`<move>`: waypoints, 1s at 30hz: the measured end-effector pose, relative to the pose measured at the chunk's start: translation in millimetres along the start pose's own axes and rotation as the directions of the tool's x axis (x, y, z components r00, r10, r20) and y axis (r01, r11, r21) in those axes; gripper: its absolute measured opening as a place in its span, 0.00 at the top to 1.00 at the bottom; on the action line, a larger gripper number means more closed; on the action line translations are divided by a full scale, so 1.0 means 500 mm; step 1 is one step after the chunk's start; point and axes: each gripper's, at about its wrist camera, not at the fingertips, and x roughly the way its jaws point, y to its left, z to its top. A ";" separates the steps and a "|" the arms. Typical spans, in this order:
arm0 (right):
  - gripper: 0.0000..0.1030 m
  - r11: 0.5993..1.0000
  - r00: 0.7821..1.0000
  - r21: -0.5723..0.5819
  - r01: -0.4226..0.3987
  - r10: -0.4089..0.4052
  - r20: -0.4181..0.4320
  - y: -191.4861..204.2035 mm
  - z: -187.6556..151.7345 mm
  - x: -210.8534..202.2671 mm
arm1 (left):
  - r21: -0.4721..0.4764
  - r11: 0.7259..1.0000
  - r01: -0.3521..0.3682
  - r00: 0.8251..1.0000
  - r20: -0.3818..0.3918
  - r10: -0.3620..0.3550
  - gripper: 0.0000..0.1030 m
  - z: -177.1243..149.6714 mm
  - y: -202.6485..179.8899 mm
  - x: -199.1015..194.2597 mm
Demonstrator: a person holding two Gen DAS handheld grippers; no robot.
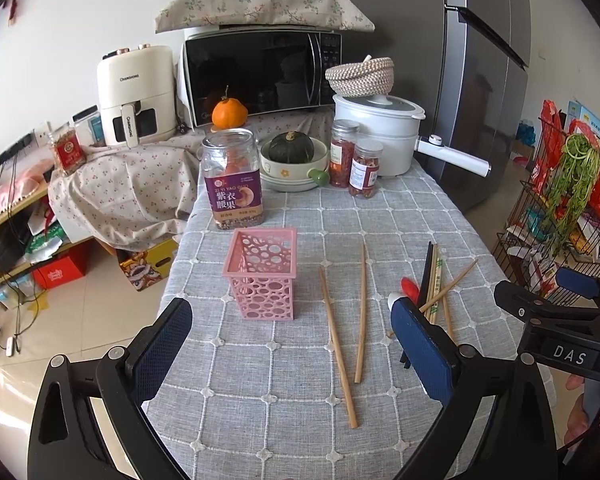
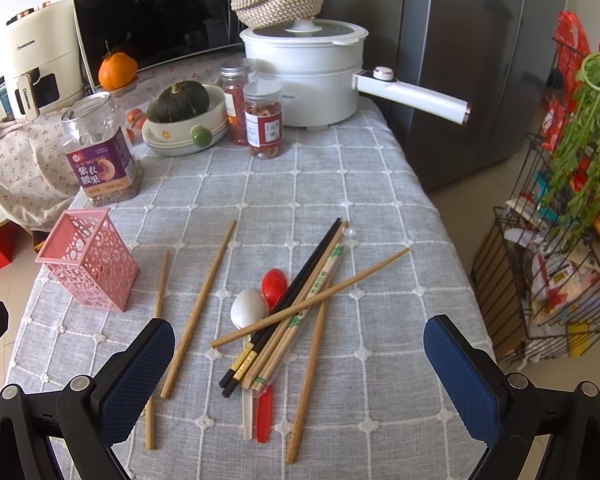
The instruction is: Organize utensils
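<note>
Both tongs spread wide, nothing pinched. Left tongs (image 1: 292,344) hover low over the near end of the desk (image 1: 260,420), which wears a grey checked cloth. Right tongs (image 2: 300,368) hover over the pile of utensils.

Pink holder (image 1: 262,274) stands upright on the left part of the desk, perforated with round holes, empty as far as visible. Two loose wooden chopsticks (image 1: 338,344) lie just right of it, side by side, not touching the holder. Further right sits the pile (image 2: 296,312): black chopsticks (image 2: 284,304), a wrapped pair (image 2: 300,316), several wooden ones crossing over them, one wooden chopstick (image 2: 308,384) running toward the near edge. White spoon (image 2: 249,312) and red spoon (image 2: 274,284) lie under the pile, bowls pointing away, handles toward the tongs.

At the far end: nut jar (image 1: 232,180), bowl with a green squash (image 1: 292,148), two small jars (image 1: 356,160), white pot (image 1: 376,132) with a woven basket (image 1: 360,76) on its lid. Behind them a microwave (image 1: 256,72), orange (image 1: 229,114), air fryer (image 1: 134,96). Fridge (image 1: 484,80) at the right, wire rack (image 2: 560,240) with greens beside the desk.
</note>
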 end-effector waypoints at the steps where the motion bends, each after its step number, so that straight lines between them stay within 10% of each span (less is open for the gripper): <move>1: 0.01 1.000 1.000 -0.001 0.000 0.000 0.000 0.001 0.000 0.000 | -0.001 1.000 0.000 1.000 -0.001 0.000 0.02 -0.006 0.018 -0.014; 30: 0.01 0.992 0.995 0.078 0.098 -0.099 0.011 -0.057 0.065 0.013 | 0.100 0.984 0.149 0.988 0.026 -0.152 0.02 0.082 -0.021 0.065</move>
